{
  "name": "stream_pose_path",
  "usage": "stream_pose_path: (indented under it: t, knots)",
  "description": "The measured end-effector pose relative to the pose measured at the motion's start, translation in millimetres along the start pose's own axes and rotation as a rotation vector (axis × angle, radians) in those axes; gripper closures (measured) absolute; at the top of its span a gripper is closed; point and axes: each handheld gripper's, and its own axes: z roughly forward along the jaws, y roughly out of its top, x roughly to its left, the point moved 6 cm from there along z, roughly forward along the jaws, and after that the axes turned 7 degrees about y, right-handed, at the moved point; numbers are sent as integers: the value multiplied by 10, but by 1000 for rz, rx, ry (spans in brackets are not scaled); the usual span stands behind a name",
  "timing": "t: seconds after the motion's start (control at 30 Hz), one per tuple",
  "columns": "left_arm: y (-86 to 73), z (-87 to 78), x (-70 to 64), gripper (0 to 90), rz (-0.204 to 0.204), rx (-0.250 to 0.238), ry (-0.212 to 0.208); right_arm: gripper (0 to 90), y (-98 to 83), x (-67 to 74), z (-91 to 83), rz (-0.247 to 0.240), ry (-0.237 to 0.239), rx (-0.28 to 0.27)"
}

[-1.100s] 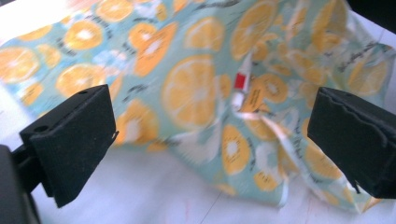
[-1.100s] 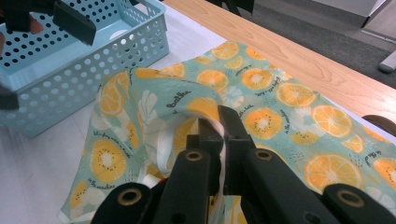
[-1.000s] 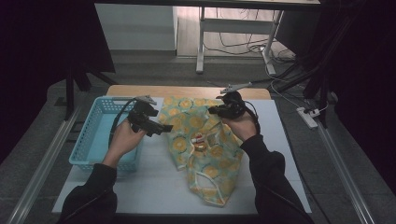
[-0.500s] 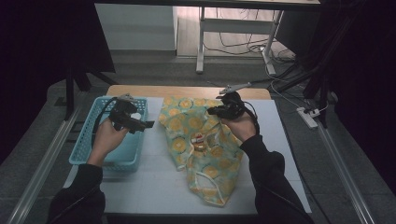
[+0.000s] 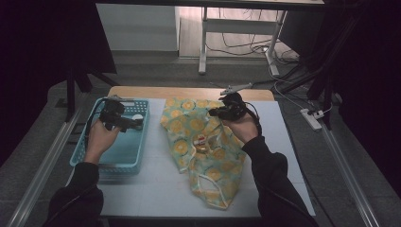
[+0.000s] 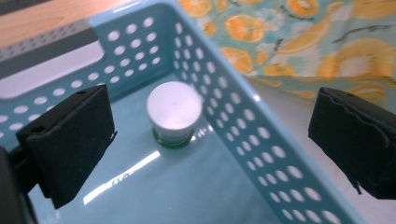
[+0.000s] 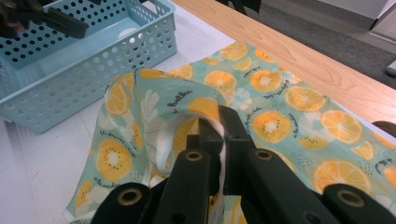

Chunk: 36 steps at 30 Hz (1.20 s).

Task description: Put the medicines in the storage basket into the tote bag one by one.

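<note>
- The right gripper (image 7: 219, 123) was clenched on the white-trimmed edge of the orange-print cloth bag (image 5: 208, 151), which lay on the table (image 5: 156, 189).
- The left gripper (image 6: 210, 140) was wide open over the blue basket (image 6: 243, 121), holding nothing; a white-lidded jar (image 6: 174, 109) stood inside the basket.

The left hand-held gripper (image 5: 135, 124) is hovering low at the left, its black jaws standing wide apart with nothing between the pads, pointing toward the middle. The left hand (image 5: 100, 138) is wrapping its body from behind, dark-sleeved forearm (image 5: 78, 189) reaching up from the bottom edge. Over on the right, the right hand-held gripper (image 5: 213, 112) is pointing leftward, jaws pinched tight together on a fold of orange-patterned teal cloth (image 7: 196, 105). The right hand (image 5: 242, 125) is gripping it with the wrist bent, and the dark-sleeved right forearm (image 5: 272, 175) is angling in from below.
</note>
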Motion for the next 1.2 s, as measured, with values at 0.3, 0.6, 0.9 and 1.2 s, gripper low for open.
stream_pose_path:
  t: [0.3, 0.6, 0.9, 1.2]
  knots:
    - [-58, 202, 93, 4, -7, 43, 32, 900, 5, 14, 5, -6, 3, 4]
    - [-43, 373, 155, 13, 3, 81, 67, 900, 11, 27, -2, -7, 6, 0]
    - [-45, 498, 180, 63, 30, 131, 89, 900, 5, 22, -3, -9, 7, 2]
    - [-33, 587, 136, 254, 76, 160, 93, 900, 15, 36, 3, -13, 11, 0]
